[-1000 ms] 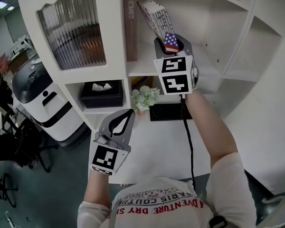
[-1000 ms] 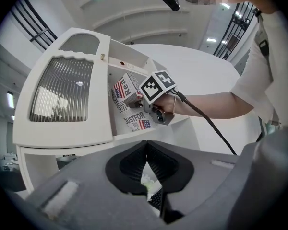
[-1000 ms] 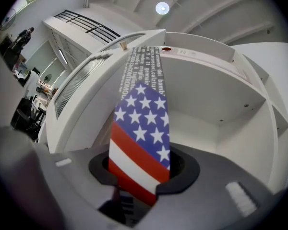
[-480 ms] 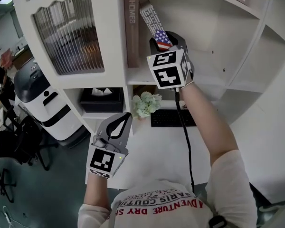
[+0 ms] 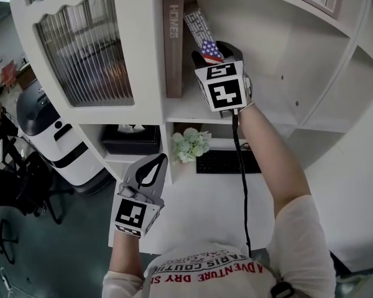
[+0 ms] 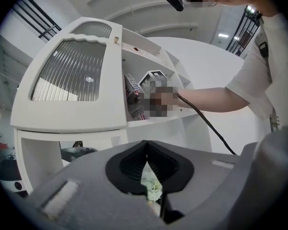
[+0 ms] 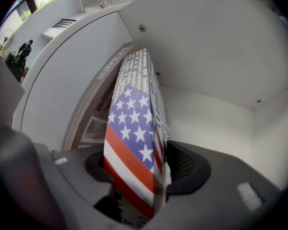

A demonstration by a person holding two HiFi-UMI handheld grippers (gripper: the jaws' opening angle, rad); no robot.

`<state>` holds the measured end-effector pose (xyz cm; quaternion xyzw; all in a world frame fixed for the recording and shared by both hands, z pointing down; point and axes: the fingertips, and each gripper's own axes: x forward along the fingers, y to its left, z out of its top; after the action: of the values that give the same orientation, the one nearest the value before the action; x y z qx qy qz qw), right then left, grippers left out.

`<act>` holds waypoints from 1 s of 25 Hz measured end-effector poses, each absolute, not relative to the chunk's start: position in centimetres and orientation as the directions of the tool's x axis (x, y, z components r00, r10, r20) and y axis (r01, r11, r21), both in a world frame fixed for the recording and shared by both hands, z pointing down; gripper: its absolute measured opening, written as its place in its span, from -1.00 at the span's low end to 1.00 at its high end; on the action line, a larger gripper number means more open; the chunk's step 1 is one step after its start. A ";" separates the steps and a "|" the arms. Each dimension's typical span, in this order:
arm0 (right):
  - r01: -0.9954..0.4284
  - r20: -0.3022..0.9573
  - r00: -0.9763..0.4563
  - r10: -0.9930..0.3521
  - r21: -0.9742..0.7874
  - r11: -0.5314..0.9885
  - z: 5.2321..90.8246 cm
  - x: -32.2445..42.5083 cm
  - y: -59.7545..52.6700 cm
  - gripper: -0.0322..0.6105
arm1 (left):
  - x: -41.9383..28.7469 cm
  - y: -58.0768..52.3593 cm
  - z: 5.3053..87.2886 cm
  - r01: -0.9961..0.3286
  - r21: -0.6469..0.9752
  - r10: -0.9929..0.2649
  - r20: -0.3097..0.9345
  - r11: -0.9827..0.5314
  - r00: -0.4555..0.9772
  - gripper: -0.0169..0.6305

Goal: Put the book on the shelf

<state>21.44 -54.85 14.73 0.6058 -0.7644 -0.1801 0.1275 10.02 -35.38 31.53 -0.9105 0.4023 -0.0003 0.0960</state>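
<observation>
I find the shelf unit [image 5: 148,54] smooth, white-painted and low in sheen, with a metal screw head [image 7: 142,28] in its back wall. The door glass [image 5: 84,54] at upper left is ribbed and translucent. The book [image 7: 134,143] has a glossy printed paper cover; the brown book [image 5: 173,42] beside it shows a matt spine. My left gripper [image 6: 145,145] is matt grey plastic with black ribbed pads [image 6: 130,165].
</observation>
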 end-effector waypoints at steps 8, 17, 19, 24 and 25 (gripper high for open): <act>-0.878 -0.044 -0.267 -0.963 0.423 0.224 14.6 21.7 -55.2 -0.08 | 10.0 -36.6 32.0 -0.740 -0.165 -0.741 -0.065 -0.653 0.668 -0.93; -0.884 -0.123 -0.276 -0.953 0.423 0.201 14.3 21.9 -50.5 0.05 | 10.5 -35.7 32.0 -0.721 -0.186 -0.726 -0.052 -0.668 0.686 -0.93; -0.883 -0.137 -0.276 -0.951 0.428 0.194 14.7 21.9 -48.7 0.05 | 10.7 -35.1 31.9 -0.715 -0.188 -0.719 -0.054 -0.674 0.693 -0.93; -0.896 -0.153 -0.268 -0.951 0.402 0.188 16.5 22.6 -44.1 0.04 | 11.0 -33.6 31.5 -0.700 -0.192 -0.703 -0.064 -0.688 0.709 -0.93; -0.902 -0.159 -0.266 -0.951 0.389 0.188 17.0 22.8 -43.1 0.04 | 11.0 -33.3 31.4 -0.698 -0.191 -0.700 -0.067 -0.690 0.711 -0.93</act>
<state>22.83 -43.09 16.96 0.6027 -0.7684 -0.2070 0.0589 11.00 -33.30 31.41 -0.9194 0.3801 -0.0056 0.1013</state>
